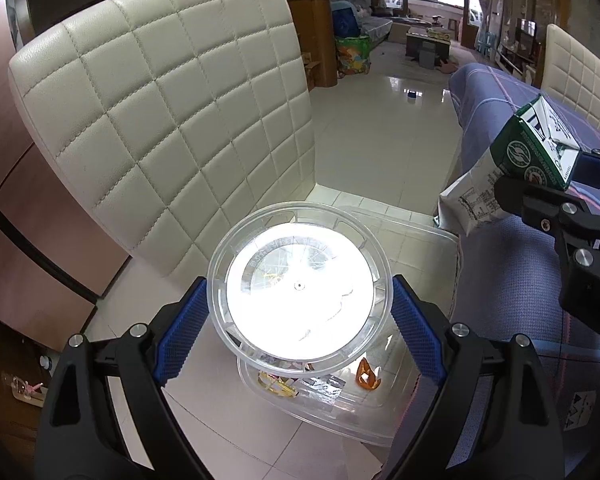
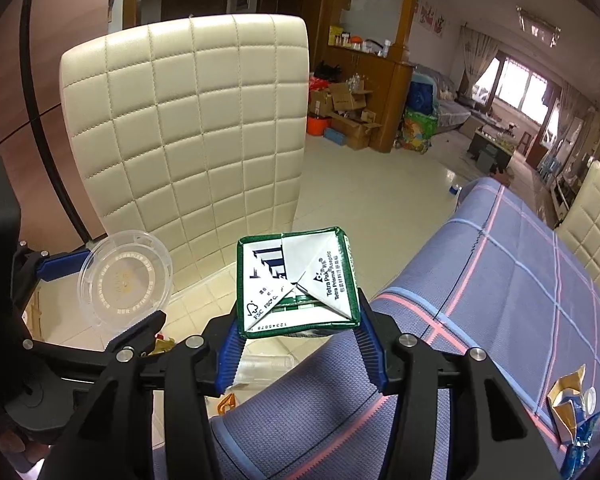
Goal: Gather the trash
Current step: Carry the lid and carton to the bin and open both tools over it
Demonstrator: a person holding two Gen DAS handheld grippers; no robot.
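My left gripper (image 1: 298, 306) is shut on a clear round plastic lid (image 1: 298, 286), held above a clear plastic bin (image 1: 404, 256) on the floor. The bin holds wrappers, among them an orange one (image 1: 367, 375). My right gripper (image 2: 298, 336) is shut on a green and white Tetra Pak milk carton (image 2: 298, 280), held past the table's edge. The carton (image 1: 512, 168) and right gripper (image 1: 540, 184) show at the right of the left wrist view. The lid (image 2: 126, 278) and left gripper (image 2: 100, 300) show at the left of the right wrist view.
A cream quilted chair (image 1: 168, 120) stands right behind the bin. The table with a blue checked cloth (image 2: 480, 280) is on the right. Crumpled gold and blue wrappers (image 2: 576, 412) lie on it. A second cream chair (image 2: 596, 232) stands at the far right.
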